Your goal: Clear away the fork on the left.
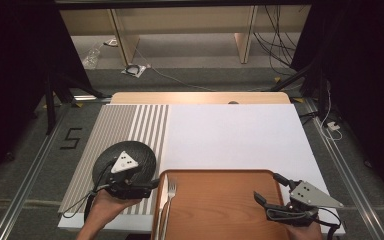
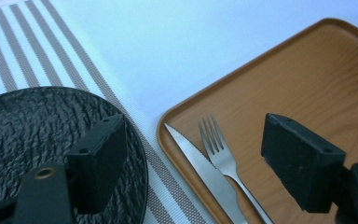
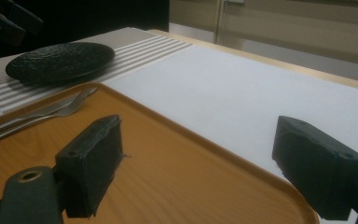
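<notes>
A black textured plate rests on a grey striped placemat. Just right of it, a brown wooden tray sits at the table's near edge. A fork and a knife lie side by side along the tray's left rim. My left gripper hovers open over the plate's near right edge, with the cutlery showing between its jaws. My right gripper stands open above the tray's right end, holding nothing.
A white mat covers the middle and right of the table, with the wooden table edge beyond it. Black stands flank the table on both sides. Cables and a plastic bottle lie on the floor behind.
</notes>
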A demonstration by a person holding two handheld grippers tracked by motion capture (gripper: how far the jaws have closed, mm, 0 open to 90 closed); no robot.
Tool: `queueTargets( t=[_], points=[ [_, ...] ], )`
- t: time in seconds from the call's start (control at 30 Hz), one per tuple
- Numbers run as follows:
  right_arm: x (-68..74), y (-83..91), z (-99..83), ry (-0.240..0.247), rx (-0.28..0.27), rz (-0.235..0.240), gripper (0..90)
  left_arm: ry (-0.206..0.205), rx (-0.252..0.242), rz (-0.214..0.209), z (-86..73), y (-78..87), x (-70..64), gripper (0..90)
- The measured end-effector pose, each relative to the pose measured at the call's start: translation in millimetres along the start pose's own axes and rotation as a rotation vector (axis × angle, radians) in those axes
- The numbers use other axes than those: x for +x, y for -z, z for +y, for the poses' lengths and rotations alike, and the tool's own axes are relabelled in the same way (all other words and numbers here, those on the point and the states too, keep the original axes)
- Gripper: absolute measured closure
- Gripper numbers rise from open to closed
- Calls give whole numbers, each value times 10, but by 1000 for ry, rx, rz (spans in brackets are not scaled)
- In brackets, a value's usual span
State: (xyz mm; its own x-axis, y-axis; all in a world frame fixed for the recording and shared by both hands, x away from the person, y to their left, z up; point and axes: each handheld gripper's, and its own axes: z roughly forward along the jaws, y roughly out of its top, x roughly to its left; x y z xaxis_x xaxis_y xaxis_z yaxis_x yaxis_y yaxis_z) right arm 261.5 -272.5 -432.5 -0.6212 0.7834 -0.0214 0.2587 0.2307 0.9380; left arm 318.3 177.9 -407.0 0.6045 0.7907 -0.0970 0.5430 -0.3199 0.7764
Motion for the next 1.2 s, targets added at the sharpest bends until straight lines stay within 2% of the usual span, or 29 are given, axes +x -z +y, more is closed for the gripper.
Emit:
queueTargets(
  t=[0.3, 0.53, 0.63, 0.8, 1.2],
  points=[
    [-1, 1, 0, 0, -1, 0, 169, 101, -14, 25, -66, 58, 184, 207],
    [0, -4, -2, 1, -6, 3, 169, 153, -12, 51, -121, 74, 263, 205],
    [2, -4, -2, -2, -5, 2, 169, 163, -10, 77, -153, 78, 311, 204],
    [1, -3, -1, -2, -3, 2, 169, 206, -25, 112, -205, 119, 401, 203],
    [-2, -7, -4, -8, -4, 6, 169, 259, -39, 183, -332, 153, 543, 203]
  ],
)
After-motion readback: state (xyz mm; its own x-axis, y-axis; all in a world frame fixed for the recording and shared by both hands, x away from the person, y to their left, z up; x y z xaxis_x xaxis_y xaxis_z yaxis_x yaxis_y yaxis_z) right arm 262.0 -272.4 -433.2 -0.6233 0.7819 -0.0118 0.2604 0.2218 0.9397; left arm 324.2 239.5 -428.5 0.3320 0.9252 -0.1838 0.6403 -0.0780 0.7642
